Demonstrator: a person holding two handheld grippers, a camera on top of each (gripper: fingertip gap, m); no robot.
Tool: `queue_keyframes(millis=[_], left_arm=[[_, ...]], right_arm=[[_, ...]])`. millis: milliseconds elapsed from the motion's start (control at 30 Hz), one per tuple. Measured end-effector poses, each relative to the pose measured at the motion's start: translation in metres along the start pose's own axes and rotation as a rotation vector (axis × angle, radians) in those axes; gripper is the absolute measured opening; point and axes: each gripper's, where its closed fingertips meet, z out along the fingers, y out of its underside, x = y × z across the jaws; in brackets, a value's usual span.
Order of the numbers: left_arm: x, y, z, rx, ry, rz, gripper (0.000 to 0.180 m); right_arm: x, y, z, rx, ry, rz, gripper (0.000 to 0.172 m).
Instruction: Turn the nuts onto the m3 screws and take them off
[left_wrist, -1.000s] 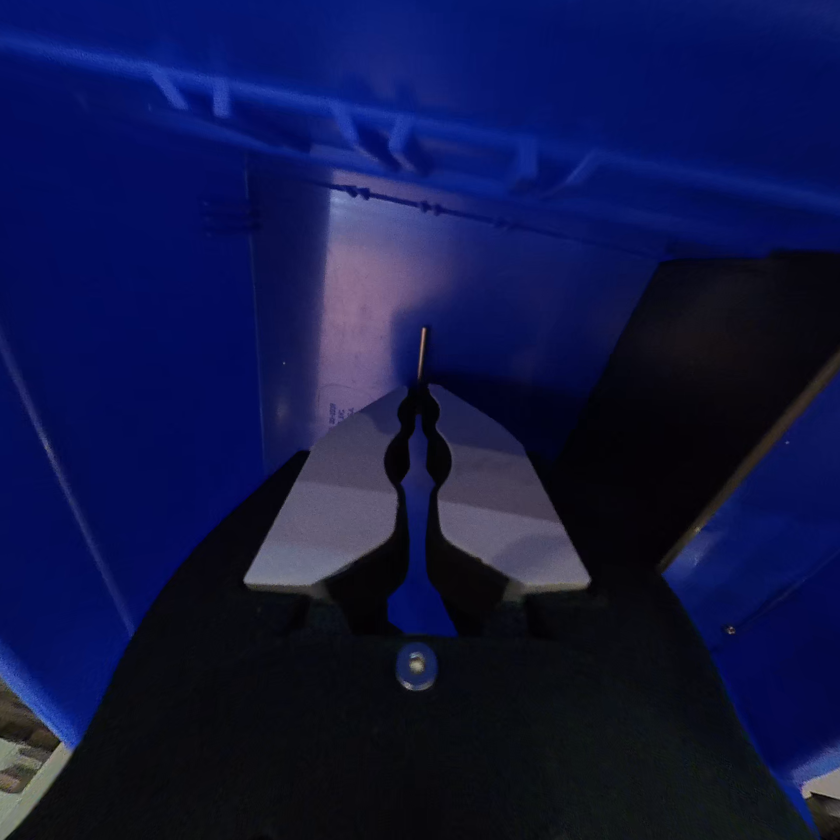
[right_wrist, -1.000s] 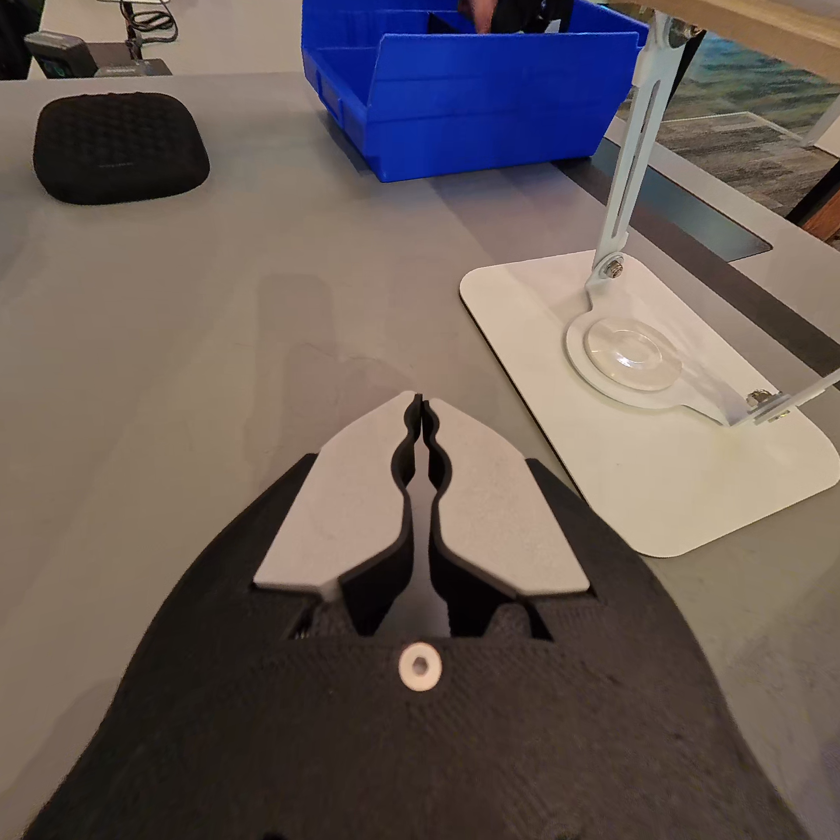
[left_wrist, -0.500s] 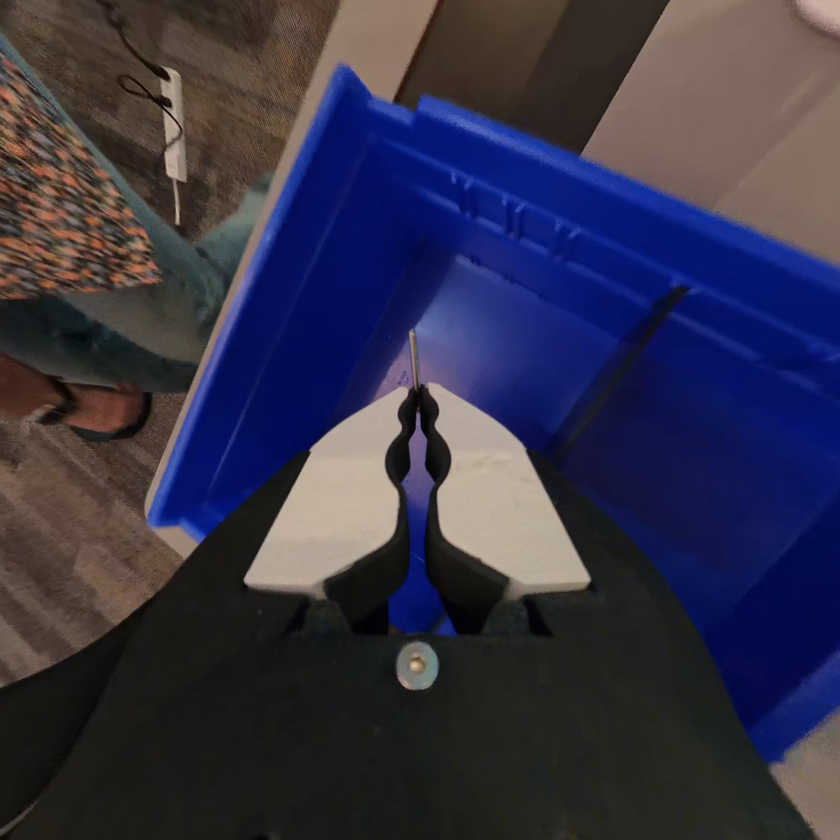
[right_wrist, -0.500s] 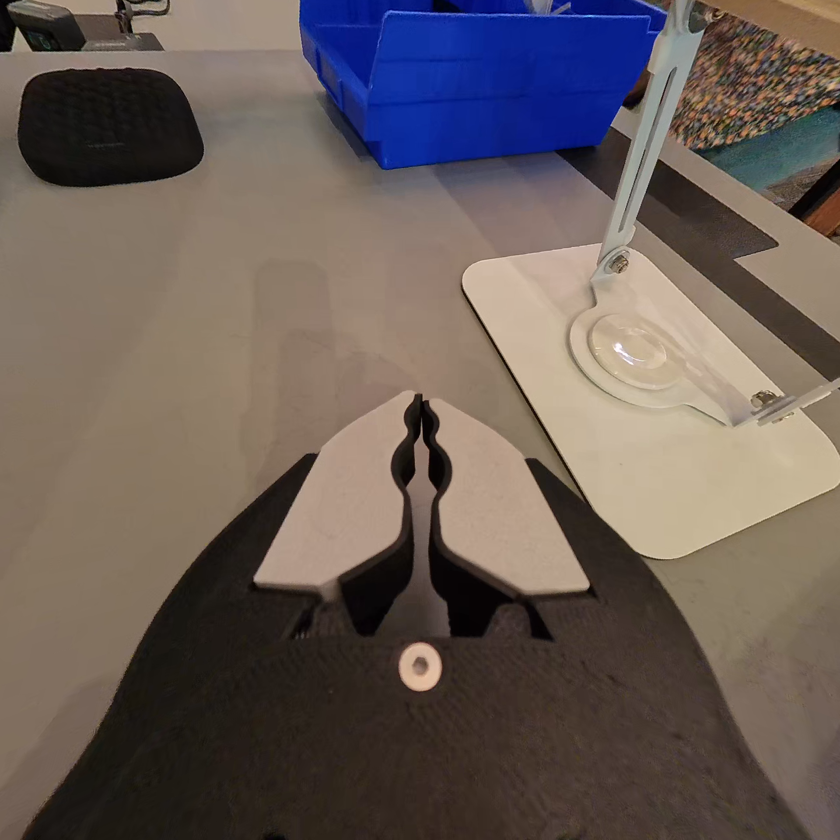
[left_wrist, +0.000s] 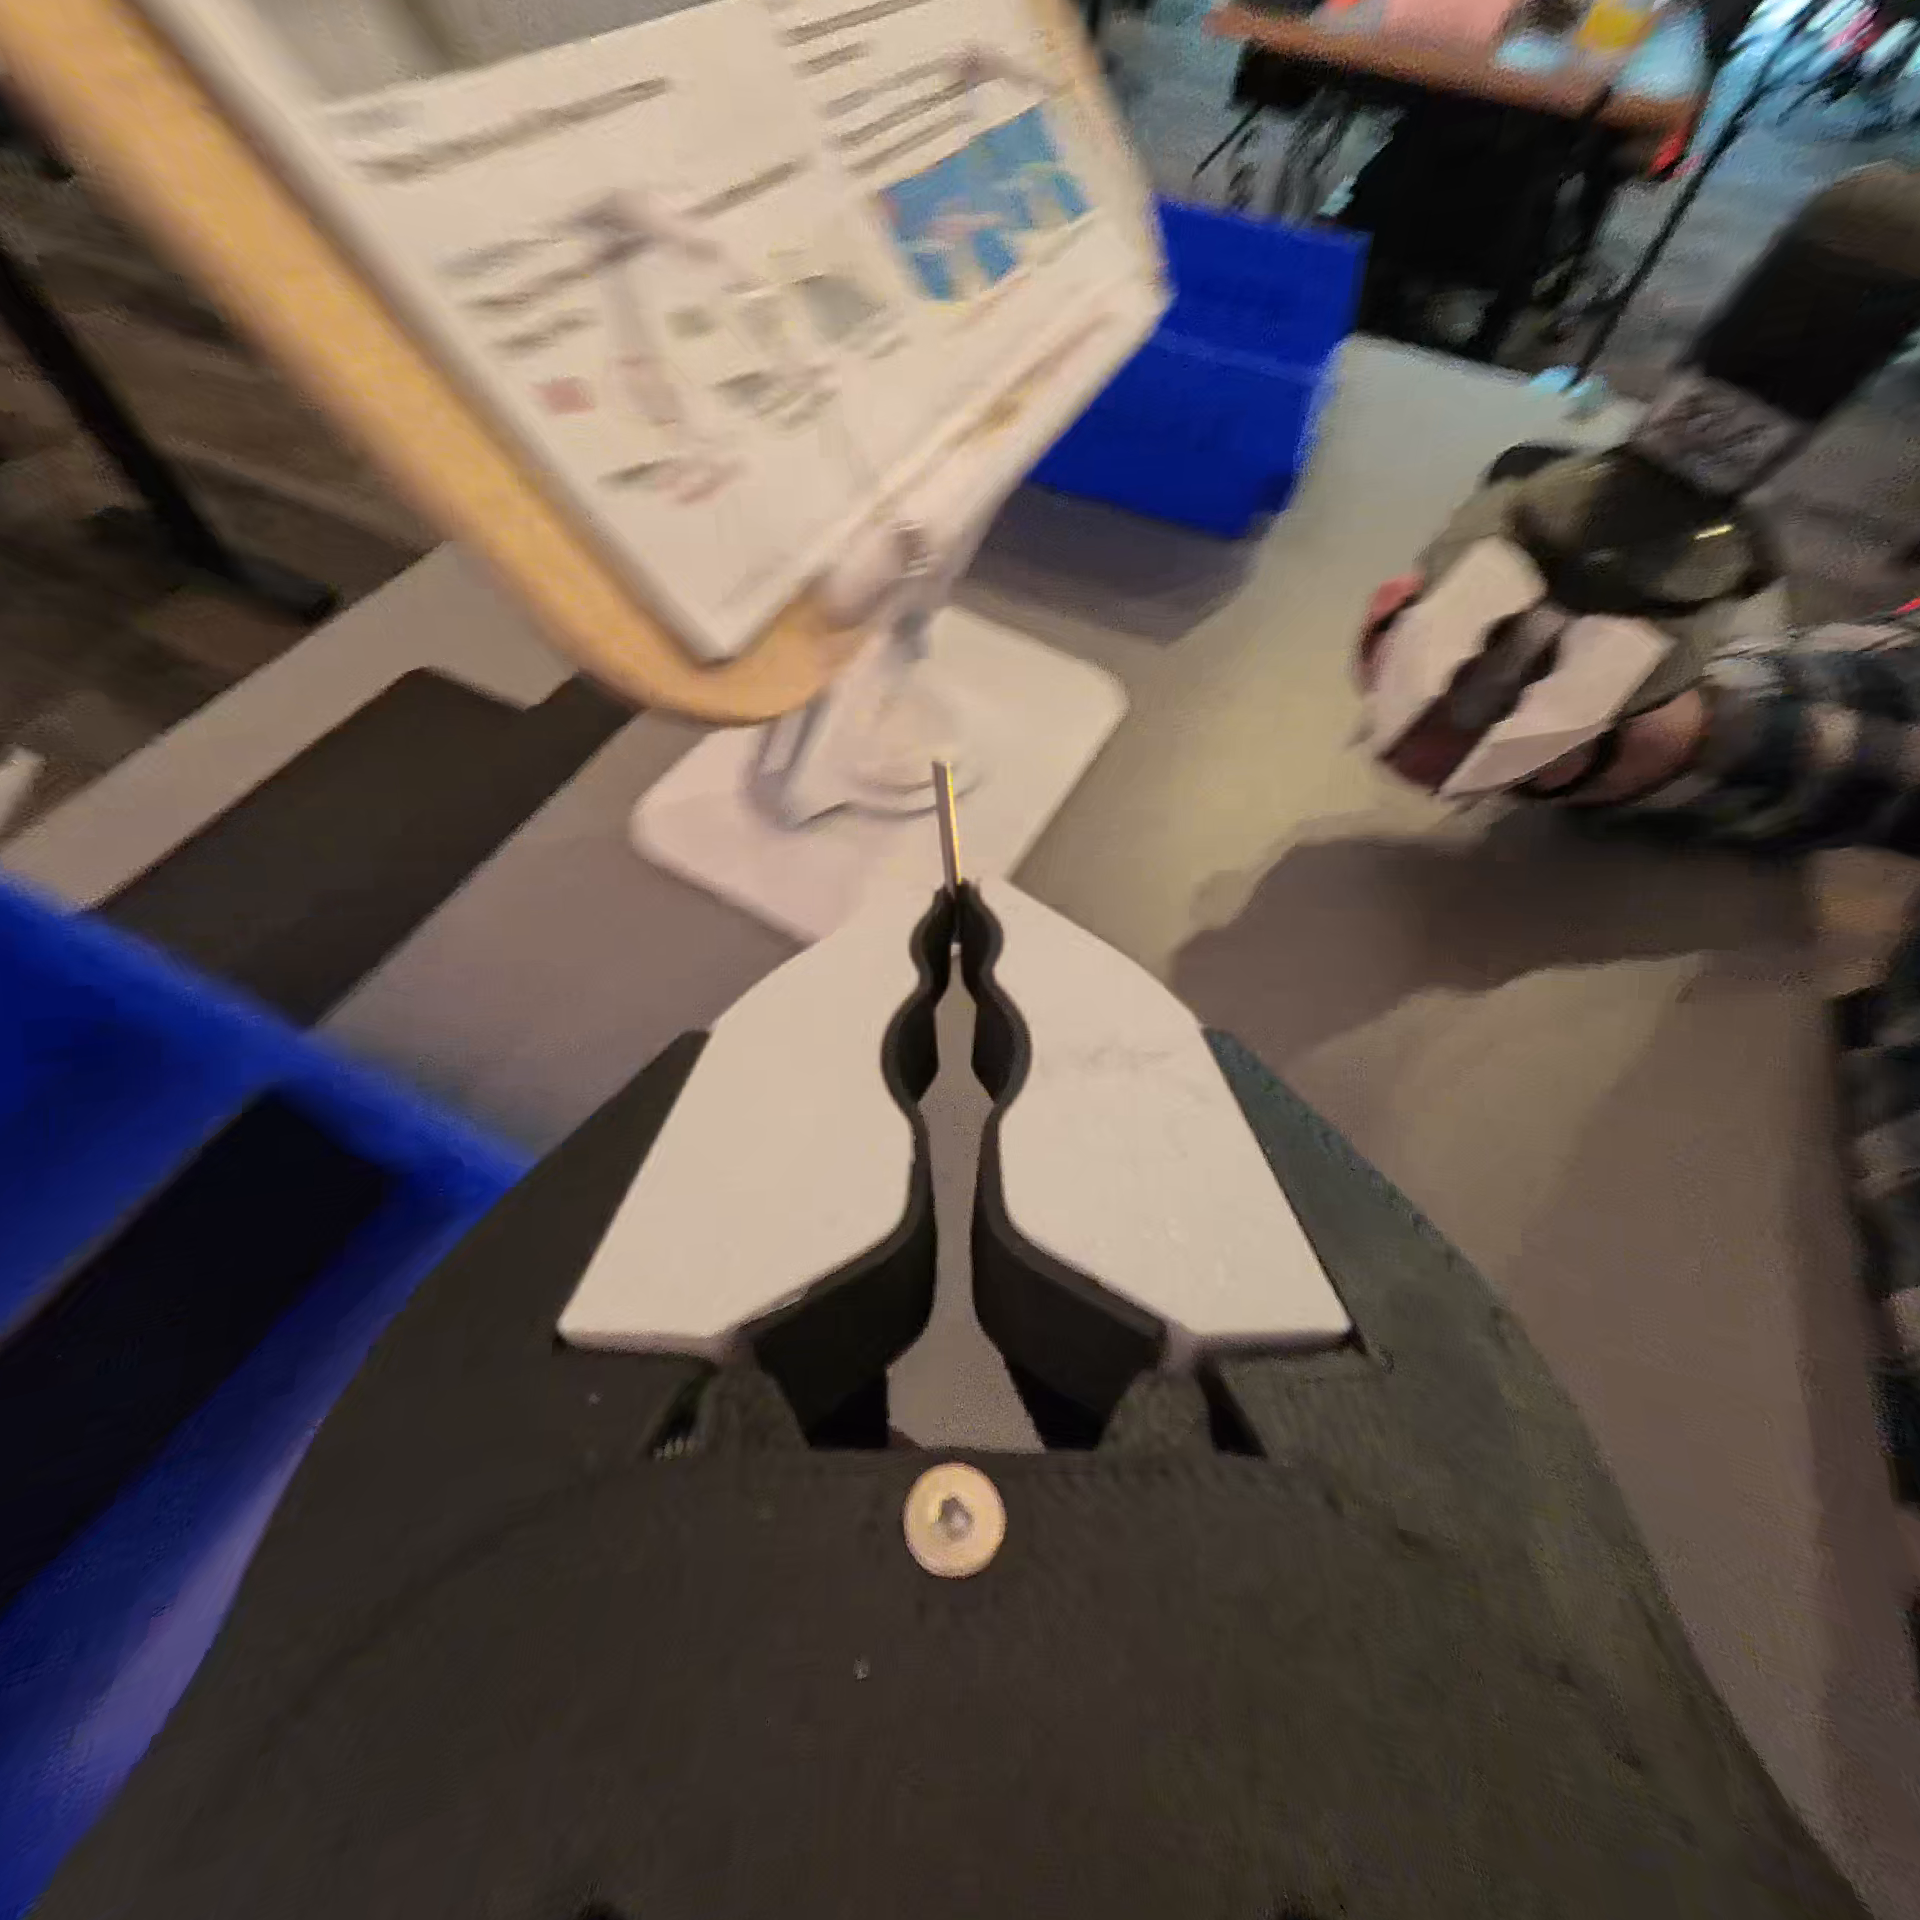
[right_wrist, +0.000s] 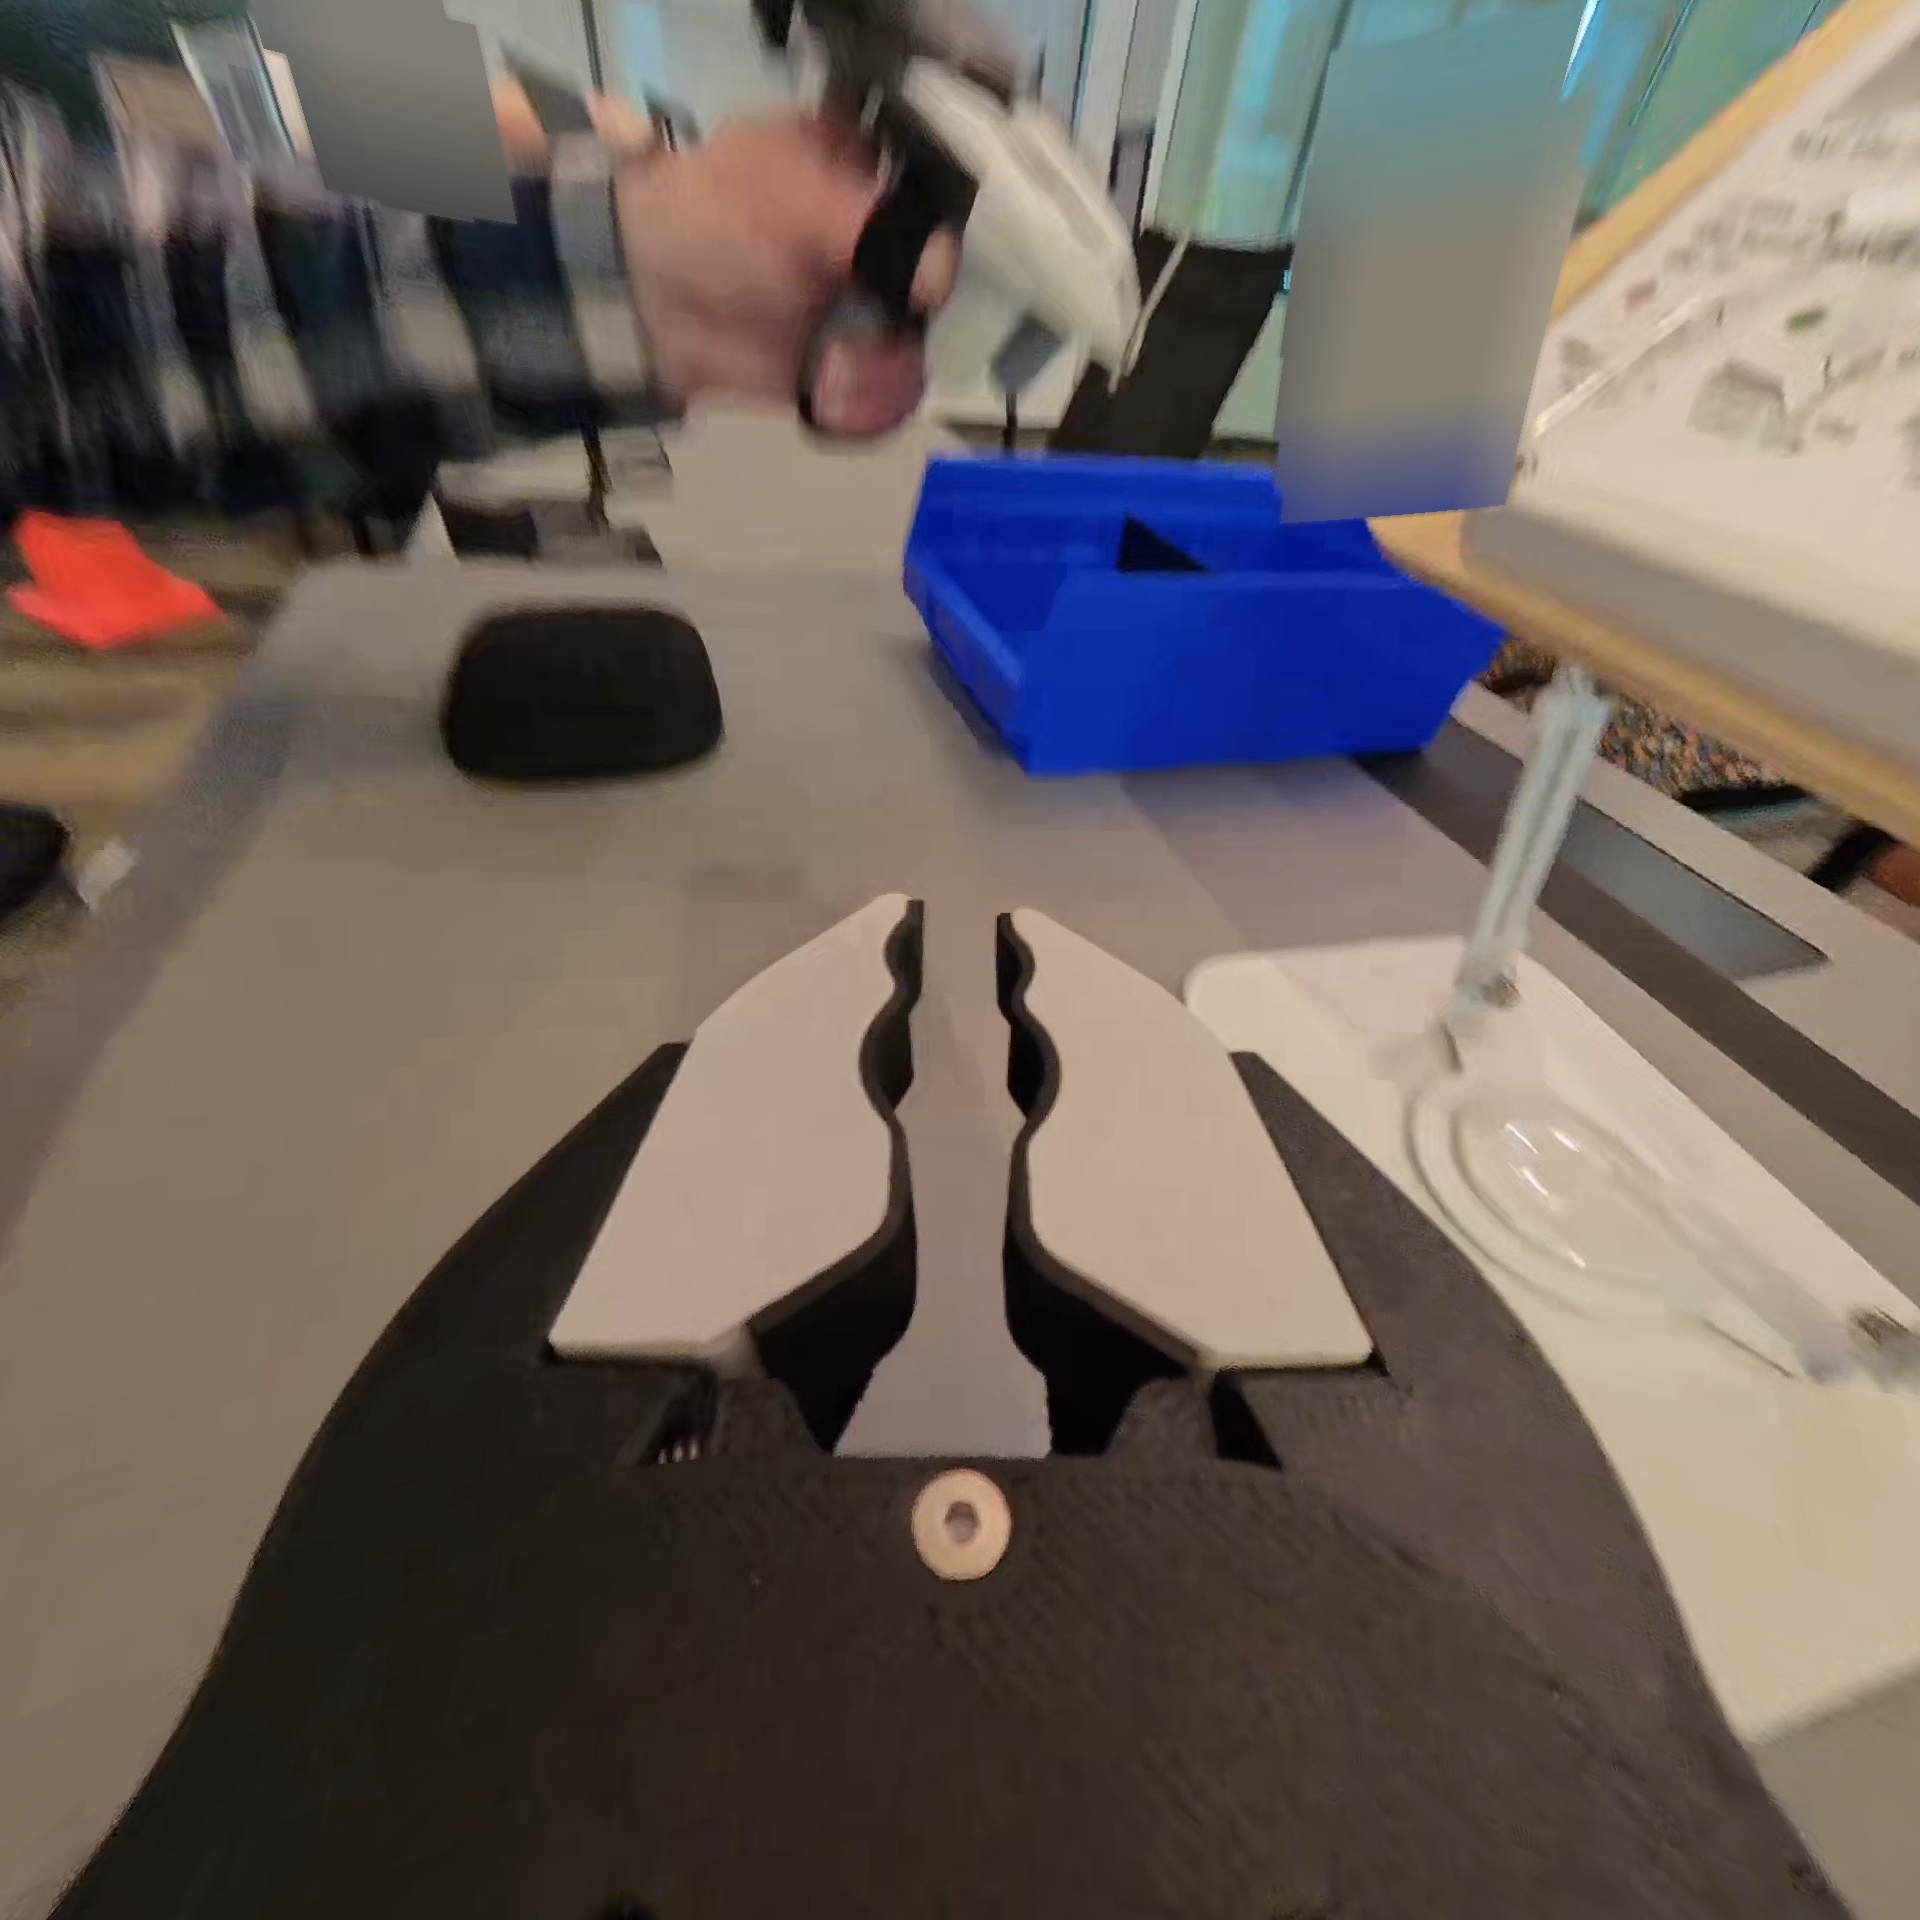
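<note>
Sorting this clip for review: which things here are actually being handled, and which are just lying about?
In hand:
- thin metal pin, pinched at the tips of the left gripper
- right gripper, fingers apart, nothing between them

Lying about:
- blue bin
- white stand base carrying a tilted board with printed sheets
- black pad
- grey table
</note>
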Motion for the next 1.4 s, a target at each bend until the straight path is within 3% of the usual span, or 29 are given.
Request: queue_keyframes(millis=[133,300,467,733,767,833,1000,1100,1400], left_arm=[[0.085,0.002,0.041,0.103,0.148,-0.039,0.001],[0.144,0.012,0.077,0.135,0.244,-0.054,0.001],[0.161,0.014,0.086,0.144,0.259,-0.036,0.001],[0.175,0.025,0.089,0.166,0.341,-0.136,0.004],[0.173,0.029,0.088,0.162,0.331,-0.153,0.019],[0.163,0.041,0.081,0.126,0.294,-0.155,0.027],[0.11,0.058,0.043,0.059,0.095,-0.092,0.025],[0.084,0.053,0.017,0.073,0.03,-0.085,0.02],[0.05,0.08,0.006,0.01,-0.088,-0.076,0.02]], right_arm=[[-0.013,-0.042,0.013,0.172,-0.1,0.162,0.023],[-0.016,-0.05,0.019,0.172,-0.135,0.213,0.024],[-0.029,-0.044,0.015,0.162,-0.2,0.264,0.009],[-0.034,-0.034,0.004,0.146,-0.253,0.377,0.002],[-0.03,-0.03,0.001,0.14,-0.235,0.402,0.002],[-0.022,-0.011,-0.002,0.061,-0.205,0.447,0.002],[-0.019,0.052,0.003,-0.205,-0.181,0.549,0.002],[-0.024,0.079,0.008,-0.351,-0.166,0.55,0.002],[-0.027,0.109,0.014,-0.561,-0.124,0.498,0.002]])
